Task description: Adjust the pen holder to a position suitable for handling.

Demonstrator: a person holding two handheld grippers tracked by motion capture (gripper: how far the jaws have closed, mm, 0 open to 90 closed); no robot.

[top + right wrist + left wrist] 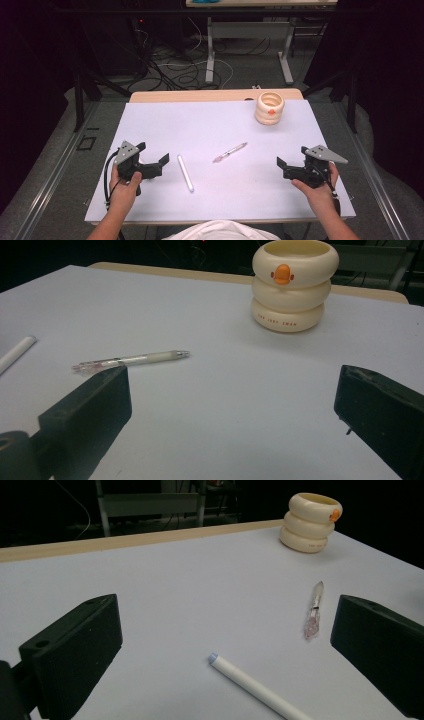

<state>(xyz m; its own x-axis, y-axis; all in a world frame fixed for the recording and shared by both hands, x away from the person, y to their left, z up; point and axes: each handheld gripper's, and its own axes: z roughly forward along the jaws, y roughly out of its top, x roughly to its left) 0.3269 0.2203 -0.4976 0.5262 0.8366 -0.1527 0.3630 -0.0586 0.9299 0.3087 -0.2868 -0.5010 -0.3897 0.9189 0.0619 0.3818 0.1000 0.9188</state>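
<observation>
The left gripper [153, 159] and right gripper [289, 162] are held low over the near desk [165, 125], each with its jaws spread wide and nothing between them. Just beside the left gripper a white tube [185, 173] is laid flat. Farther in, near the middle, a pen [229, 152] is laid at a slant. At the far right a cream cup [269, 107] is set upright.

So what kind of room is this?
Probably a lab or workshop set up for recording. A table with a plain white top stands among dark curtains, loose cables lie on the floor, and another metal-legged desk stands behind.
</observation>
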